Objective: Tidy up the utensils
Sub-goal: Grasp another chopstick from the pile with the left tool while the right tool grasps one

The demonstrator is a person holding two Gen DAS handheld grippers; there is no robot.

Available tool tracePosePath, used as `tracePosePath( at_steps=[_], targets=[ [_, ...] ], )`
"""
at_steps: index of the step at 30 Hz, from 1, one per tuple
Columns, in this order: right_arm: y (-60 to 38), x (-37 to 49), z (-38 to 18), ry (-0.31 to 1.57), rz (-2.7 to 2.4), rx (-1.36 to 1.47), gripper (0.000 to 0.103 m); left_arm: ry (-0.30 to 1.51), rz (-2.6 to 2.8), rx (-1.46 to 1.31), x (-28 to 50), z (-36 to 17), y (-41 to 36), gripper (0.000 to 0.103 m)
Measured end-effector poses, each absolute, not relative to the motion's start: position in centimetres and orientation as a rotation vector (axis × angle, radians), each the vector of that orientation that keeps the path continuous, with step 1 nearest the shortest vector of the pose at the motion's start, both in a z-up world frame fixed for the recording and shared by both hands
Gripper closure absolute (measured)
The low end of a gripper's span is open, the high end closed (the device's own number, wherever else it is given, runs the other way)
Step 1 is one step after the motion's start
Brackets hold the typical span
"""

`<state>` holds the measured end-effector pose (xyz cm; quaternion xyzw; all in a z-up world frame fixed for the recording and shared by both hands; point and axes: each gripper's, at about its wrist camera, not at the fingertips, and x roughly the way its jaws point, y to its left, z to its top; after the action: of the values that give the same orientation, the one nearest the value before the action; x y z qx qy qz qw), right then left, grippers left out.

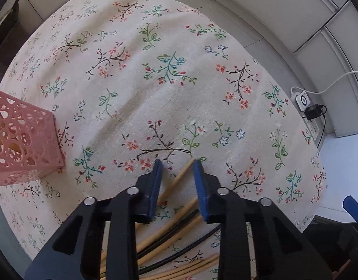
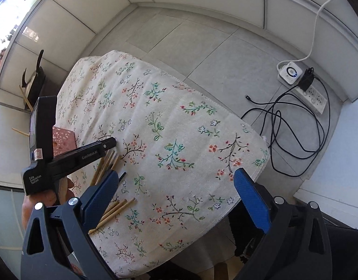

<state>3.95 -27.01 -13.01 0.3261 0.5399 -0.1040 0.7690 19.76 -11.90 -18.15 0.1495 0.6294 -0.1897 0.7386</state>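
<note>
Chopsticks, thin light bamboo sticks (image 1: 176, 182) mixed with a few black ones, lie in a loose pile on the floral-print cloth covering the tabletop (image 1: 169, 93). In the left wrist view the left gripper (image 1: 177, 166) hangs over the far end of that pile, its blue-padded jaws apart with one bamboo stick running up between them; whether the pads touch it cannot be told. A pink perforated plastic basket (image 1: 22, 140) stands on the cloth well to the left of the pile. Beyond the cloth's right edge a white power strip (image 1: 306, 107) with a black plug lies on the grey tiled floor.

In the right wrist view the right gripper (image 2: 179, 184) is held above the cloth (image 2: 179, 128), jaws wide apart and holding nothing. The left gripper (image 2: 109, 143) reaches over the chopsticks (image 2: 106, 165), which spread to the right gripper's left; the pink basket (image 2: 63, 140) sits just behind them. Black cables (image 2: 295, 126) coil on the floor beside the power strip (image 2: 302, 86).
</note>
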Motion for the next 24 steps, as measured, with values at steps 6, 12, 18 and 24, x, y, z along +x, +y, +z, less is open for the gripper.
tracePosePath(
  at_steps=[6, 12, 18, 24],
  targets=[
    [-26.0, 4.5, -12.8, 1.17, -0.213, 0.685, 0.007, 1.337, -0.376, 0.338, 19.6, -17.7, -9.0, 0.089],
    [-24.5, 5.9, -13.0, 1.183, -0.191, 0.695, 0.007, 1.247, -0.344, 0.314, 18.5, -15.6, -5.2, 0.091],
    [-22.5, 9.1, -13.5, 1.17, -0.116, 0.812, 0.007, 1.132, -0.329, 0.279, 15.0, -11.2, -3.0, 0.094],
    [-20.4, 12.6, -15.6, 1.249, -0.063, 0.888, 0.044, 1.013, -0.303, 0.232, 11.2, -6.4, 0.9, 0.096]
  ],
)
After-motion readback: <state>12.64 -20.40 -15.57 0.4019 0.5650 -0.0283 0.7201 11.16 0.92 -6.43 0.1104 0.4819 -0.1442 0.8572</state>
